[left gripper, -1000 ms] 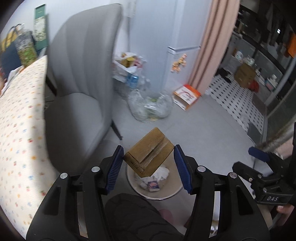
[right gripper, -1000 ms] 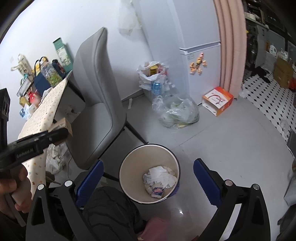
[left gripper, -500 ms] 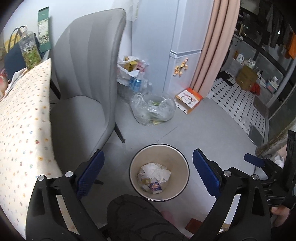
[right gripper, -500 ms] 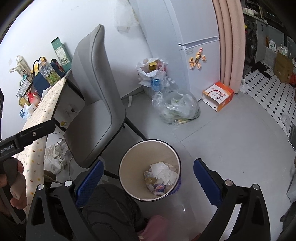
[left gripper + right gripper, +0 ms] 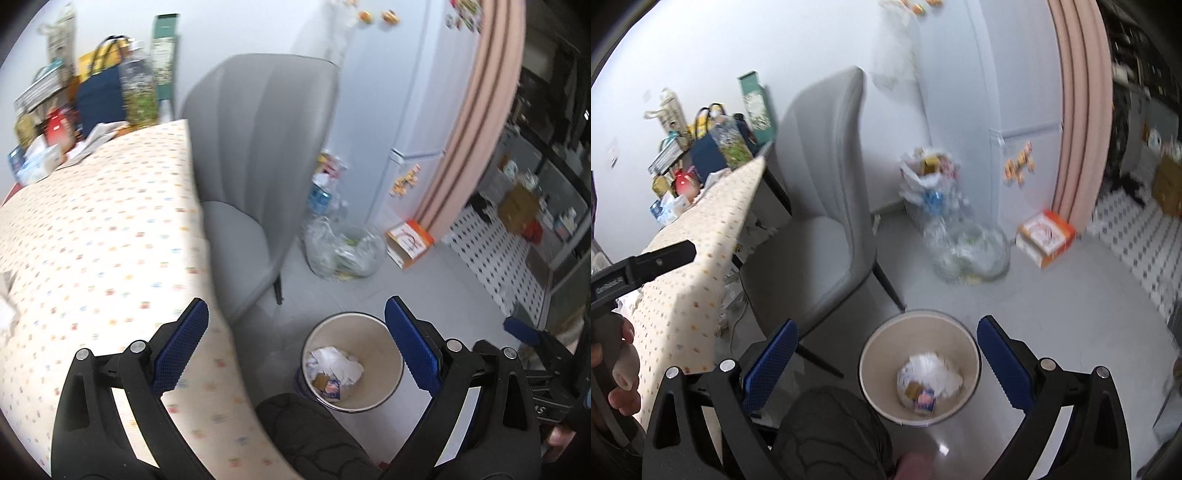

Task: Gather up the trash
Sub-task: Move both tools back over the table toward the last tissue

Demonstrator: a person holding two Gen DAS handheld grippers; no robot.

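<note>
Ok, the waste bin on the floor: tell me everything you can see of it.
The waste bin is round and open-topped, with a cream inner wall and a dark blue outside that shows low on its left side. It stands upright on the grey floor, just right of the grey chair and its dark leg. Inside lie crumpled white paper, a small brown piece and a small colourful packet. Nothing touches it: both grippers hang open above it.
</note>
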